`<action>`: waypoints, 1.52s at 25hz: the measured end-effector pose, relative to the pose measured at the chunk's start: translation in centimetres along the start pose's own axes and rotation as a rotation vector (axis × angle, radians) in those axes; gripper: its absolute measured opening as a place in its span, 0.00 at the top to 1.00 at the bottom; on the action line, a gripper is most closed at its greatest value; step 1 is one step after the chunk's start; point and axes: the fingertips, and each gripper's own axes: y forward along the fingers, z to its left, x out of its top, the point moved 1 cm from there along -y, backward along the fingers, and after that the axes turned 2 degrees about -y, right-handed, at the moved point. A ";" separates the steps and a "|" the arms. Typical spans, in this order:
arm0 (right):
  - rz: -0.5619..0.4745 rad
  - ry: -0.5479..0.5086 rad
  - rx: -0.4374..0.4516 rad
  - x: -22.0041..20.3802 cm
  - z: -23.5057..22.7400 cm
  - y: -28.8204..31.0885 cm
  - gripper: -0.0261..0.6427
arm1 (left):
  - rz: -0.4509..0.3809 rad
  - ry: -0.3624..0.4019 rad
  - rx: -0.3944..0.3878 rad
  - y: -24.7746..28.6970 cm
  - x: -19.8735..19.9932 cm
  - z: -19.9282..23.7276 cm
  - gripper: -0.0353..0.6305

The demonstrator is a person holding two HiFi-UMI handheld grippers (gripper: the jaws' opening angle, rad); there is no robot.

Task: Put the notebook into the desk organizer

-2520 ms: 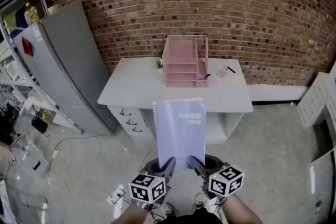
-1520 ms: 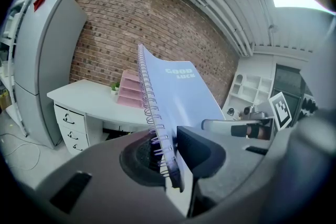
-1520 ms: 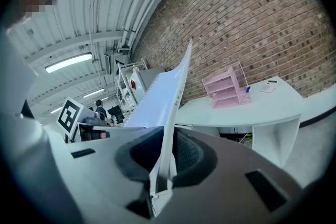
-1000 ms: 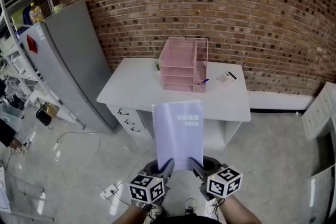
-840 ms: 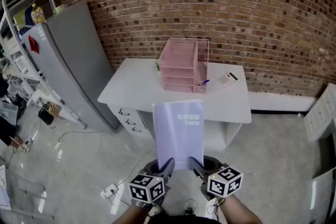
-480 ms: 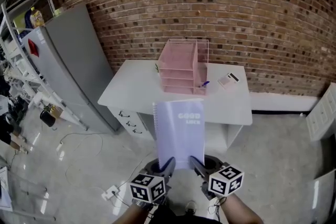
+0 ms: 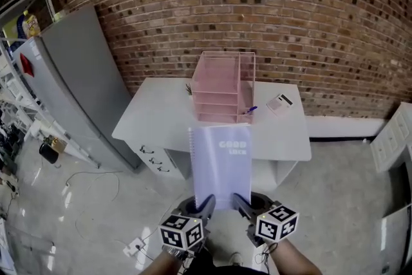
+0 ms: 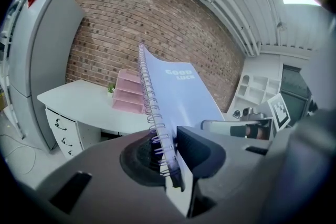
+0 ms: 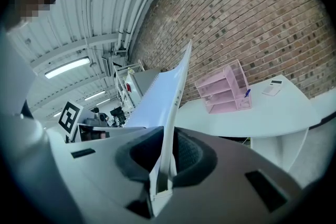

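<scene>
A lilac spiral notebook (image 7: 221, 164) is held flat out in front of me, well short of the desk. My left gripper (image 7: 205, 204) is shut on its near left corner at the wire spine (image 8: 157, 136). My right gripper (image 7: 239, 203) is shut on the near right corner, seen edge-on as the notebook (image 9: 167, 113) in the right gripper view. The pink wire desk organizer (image 7: 222, 87) stands on the white desk (image 7: 154, 116) by the brick wall, also seen as the organizer (image 8: 128, 98) and the organizer (image 9: 224, 91).
A calculator (image 7: 278, 103) lies on the desk right of the organizer, a blue pen (image 7: 250, 111) stands in its side slot and a small plant (image 7: 188, 88) sits at its left. A grey fridge (image 7: 71, 84) stands left of the desk. White drawers (image 7: 394, 138) are at right.
The desk and organizer have drawn slightly nearer and the view has swung a little to the right. The notebook stays in both grippers, unchanged.
</scene>
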 end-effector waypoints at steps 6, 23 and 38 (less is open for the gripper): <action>-0.013 0.031 -0.047 1.7 -0.7 6.3 0.89 | 0.024 0.014 -0.045 1.7 3.0 5.9 0.84; -0.006 0.078 -0.149 3.7 -2.3 18.9 0.89 | 0.082 0.002 -0.137 5.7 7.4 18.1 0.84; 0.033 0.101 -0.140 5.0 -7.4 19.7 0.89 | 0.101 -0.041 -0.133 10.9 8.1 18.2 0.84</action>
